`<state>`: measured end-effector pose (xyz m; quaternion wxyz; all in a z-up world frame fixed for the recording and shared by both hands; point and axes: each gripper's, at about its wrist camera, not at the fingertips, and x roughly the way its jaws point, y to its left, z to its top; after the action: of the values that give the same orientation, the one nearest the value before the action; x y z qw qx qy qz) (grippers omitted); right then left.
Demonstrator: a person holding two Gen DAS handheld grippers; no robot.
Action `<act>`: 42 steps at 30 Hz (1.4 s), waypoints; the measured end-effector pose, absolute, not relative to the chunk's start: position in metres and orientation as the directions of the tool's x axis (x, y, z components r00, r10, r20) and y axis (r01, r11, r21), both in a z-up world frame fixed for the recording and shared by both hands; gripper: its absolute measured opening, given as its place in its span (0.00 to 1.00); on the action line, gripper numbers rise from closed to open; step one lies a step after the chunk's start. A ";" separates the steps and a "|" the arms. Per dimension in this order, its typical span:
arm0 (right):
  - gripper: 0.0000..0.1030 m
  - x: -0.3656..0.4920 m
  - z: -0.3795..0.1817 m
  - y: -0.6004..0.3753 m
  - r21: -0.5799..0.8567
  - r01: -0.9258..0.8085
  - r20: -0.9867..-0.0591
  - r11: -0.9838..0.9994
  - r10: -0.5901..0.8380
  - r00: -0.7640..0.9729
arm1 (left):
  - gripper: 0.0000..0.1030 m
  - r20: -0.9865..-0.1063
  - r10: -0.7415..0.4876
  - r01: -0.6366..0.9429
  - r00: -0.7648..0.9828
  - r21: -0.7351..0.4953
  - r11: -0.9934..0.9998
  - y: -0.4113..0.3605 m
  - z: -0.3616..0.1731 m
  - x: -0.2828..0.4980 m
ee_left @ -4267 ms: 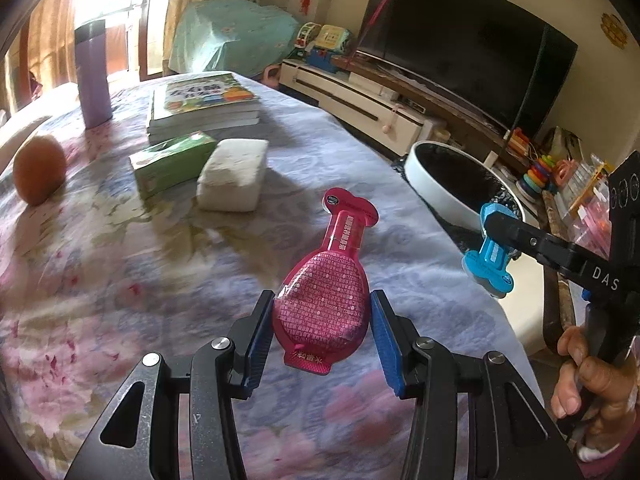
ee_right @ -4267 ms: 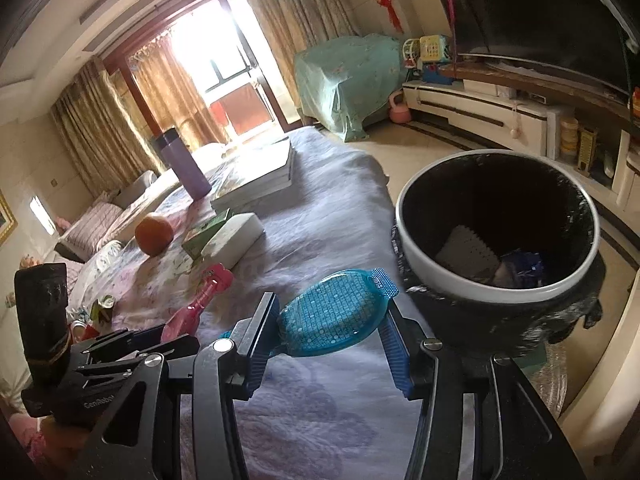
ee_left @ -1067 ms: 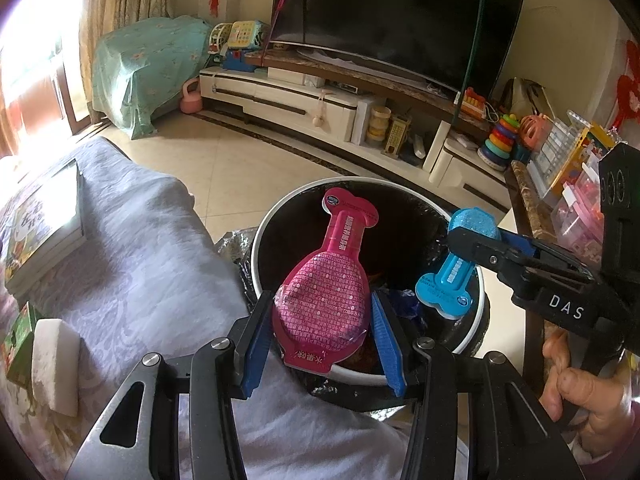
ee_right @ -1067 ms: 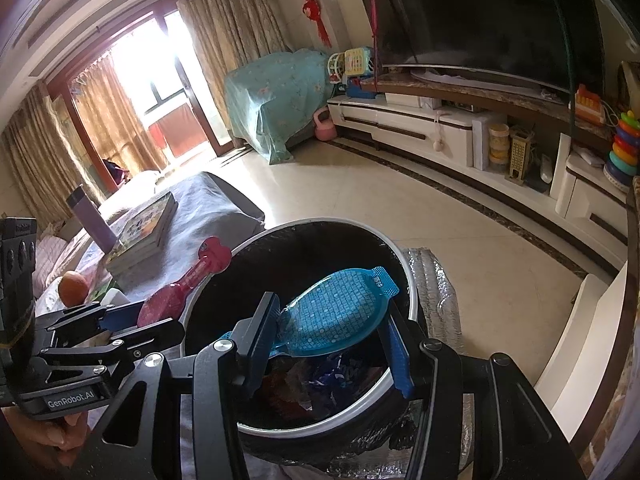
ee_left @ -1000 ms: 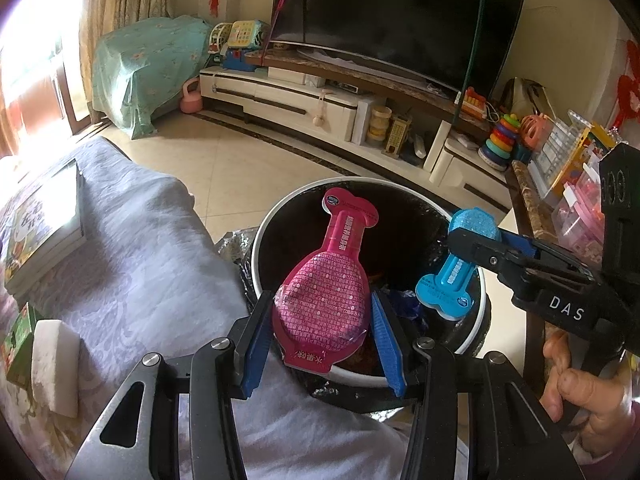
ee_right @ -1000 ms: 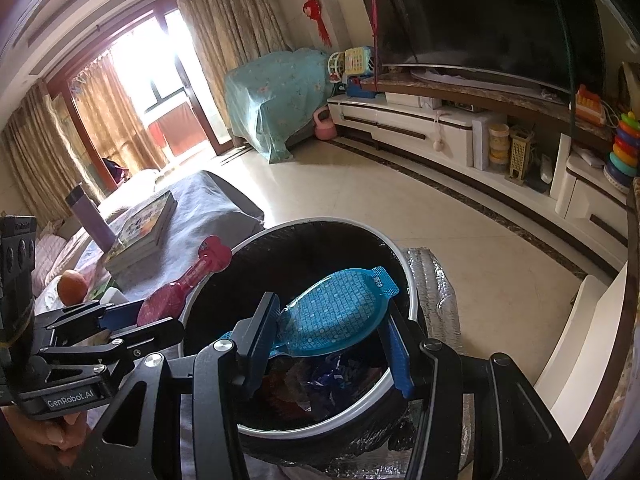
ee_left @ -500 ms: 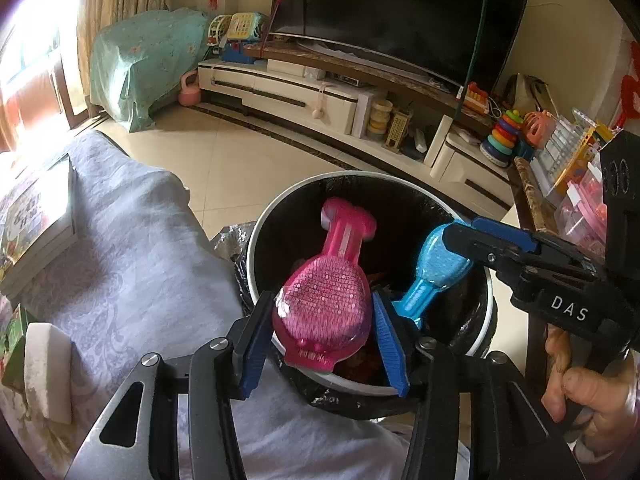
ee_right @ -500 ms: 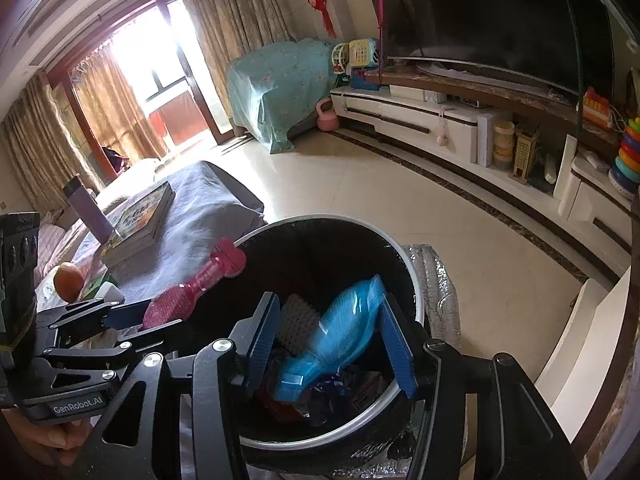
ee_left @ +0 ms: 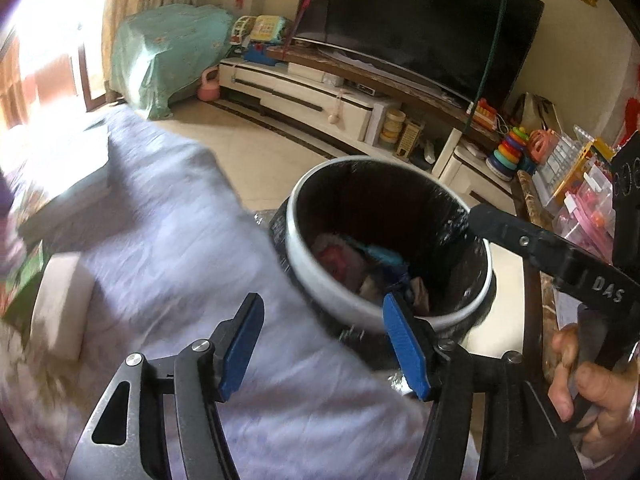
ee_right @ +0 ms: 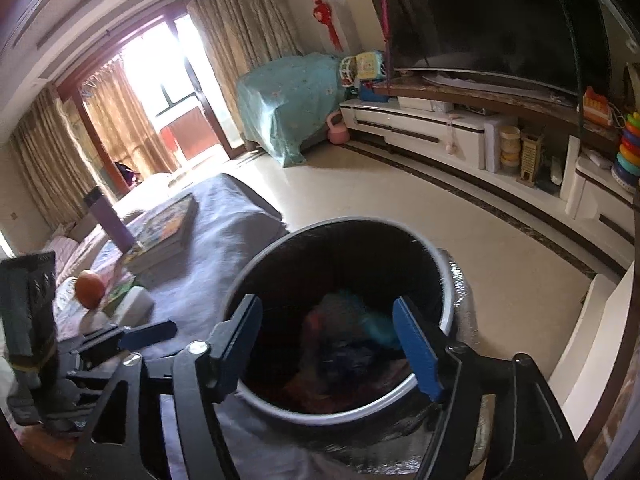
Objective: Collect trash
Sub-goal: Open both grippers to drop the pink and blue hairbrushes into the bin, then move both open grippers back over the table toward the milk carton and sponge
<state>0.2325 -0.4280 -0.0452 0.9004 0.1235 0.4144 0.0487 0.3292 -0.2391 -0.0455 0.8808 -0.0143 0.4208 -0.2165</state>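
A round white trash bin (ee_left: pixel 320 280) (ee_right: pixel 448 304) with a black liner stands on the floor beside the table. A pink pouch (ee_left: pixel 334 258) (ee_right: pixel 316 326) and a blue pouch (ee_left: pixel 380 256) (ee_right: pixel 376 328) lie inside it among other trash. My left gripper (ee_left: pixel 324 344) hangs over the table's edge at the bin's near rim, jaws opening, nothing between them. My right gripper (ee_right: pixel 332 344) hovers over the bin's mouth, jaws opening and empty. In the left wrist view the right gripper's black finger (ee_left: pixel 540 244) reaches over the bin's far rim.
The table's lilac floral cloth (ee_left: pixel 168 248) carries a white block (ee_left: pixel 60 304) (ee_right: pixel 134 302), a green box (ee_right: pixel 118 286), books (ee_right: pixel 164 228), an orange (ee_right: pixel 89 284) and a purple bottle (ee_right: pixel 108 216). A TV cabinet (ee_left: pixel 320 96) and toys (ee_left: pixel 510 152) line the far wall. A hand (ee_left: pixel 588 384) grips the right tool.
Both grippers opened and let go: the pink and blue pouches dropped from the jaws into the bin. My left gripper shifted left, toward the table.
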 end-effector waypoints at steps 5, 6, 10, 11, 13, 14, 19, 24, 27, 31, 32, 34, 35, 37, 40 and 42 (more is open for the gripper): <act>0.80 0.219 -0.047 -0.397 0.298 -0.035 -0.725 0.954 0.250 0.642 | 0.60 -0.737 -0.382 0.316 0.558 -0.237 0.919 -0.205 -0.051 0.301; 0.80 0.218 -0.047 -0.392 0.301 -0.041 -0.725 0.953 0.257 0.639 | 0.60 -0.736 -0.381 0.309 0.559 -0.241 0.920 -0.198 -0.051 0.297; 0.87 0.209 -0.047 -0.368 0.313 -0.073 -0.717 0.947 0.286 0.635 | 0.61 -0.732 -0.357 0.270 0.580 -0.241 0.932 -0.168 -0.049 0.279; 0.88 0.208 -0.047 -0.362 0.316 -0.081 -0.715 0.945 0.293 0.635 | 0.61 -0.731 -0.351 0.258 0.585 -0.242 0.935 -0.161 -0.048 0.273; 0.88 0.205 -0.047 -0.352 0.323 -0.092 -0.712 0.942 0.306 0.632 | 0.61 -0.728 -0.341 0.233 0.594 -0.250 0.940 -0.146 -0.048 0.262; 0.89 0.204 -0.048 -0.347 0.328 -0.098 -0.711 0.940 0.313 0.629 | 0.61 -0.728 -0.332 0.215 0.600 -0.253 0.943 -0.135 -0.049 0.256; 0.91 0.200 -0.052 -0.325 0.343 -0.119 -0.715 0.932 0.342 0.610 | 0.62 -0.734 -0.285 0.137 0.616 -0.257 0.957 -0.094 -0.052 0.237; 0.92 0.198 -0.060 -0.296 0.355 -0.149 -0.726 0.923 0.372 0.579 | 0.64 -0.739 -0.244 0.068 0.628 -0.261 0.963 -0.061 -0.052 0.223; 0.92 0.196 -0.065 -0.278 0.362 -0.170 -0.730 0.917 0.392 0.560 | 0.64 -0.740 -0.225 0.035 0.634 -0.263 0.964 -0.043 -0.052 0.216; 0.92 0.196 -0.072 -0.255 0.368 -0.191 -0.737 0.910 0.410 0.537 | 0.64 -0.739 -0.198 0.003 0.644 -0.256 0.967 -0.026 -0.049 0.210; 0.92 0.197 -0.075 -0.249 0.371 -0.193 -0.739 0.909 0.414 0.531 | 0.64 -0.740 -0.186 -0.005 0.647 -0.249 0.969 -0.022 -0.047 0.207; 0.92 0.199 -0.079 -0.237 0.377 -0.199 -0.743 0.905 0.424 0.518 | 0.64 -0.740 -0.173 -0.016 0.650 -0.242 0.970 -0.013 -0.046 0.206; 0.92 0.201 -0.081 -0.233 0.380 -0.202 -0.744 0.903 0.428 0.513 | 0.64 -0.739 -0.168 -0.022 0.652 -0.240 0.970 -0.010 -0.045 0.206; 0.92 0.205 -0.084 -0.222 0.386 -0.208 -0.745 0.899 0.437 0.504 | 0.64 -0.741 -0.152 -0.039 0.654 -0.235 0.971 -0.002 -0.044 0.204; 0.92 0.211 -0.087 -0.210 0.391 -0.221 -0.746 0.894 0.448 0.492 | 0.64 -0.738 -0.147 -0.044 0.658 -0.233 0.972 0.013 -0.046 0.211; 0.92 0.218 -0.092 -0.201 0.391 -0.228 -0.750 0.892 0.452 0.483 | 0.65 -0.741 -0.140 -0.040 0.657 -0.220 0.975 0.018 -0.049 0.217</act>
<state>0.2180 -0.2007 -0.0919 0.8527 0.1196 0.4678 0.1995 0.2175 0.0185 -0.0491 0.9037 -0.1089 0.4132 -0.0275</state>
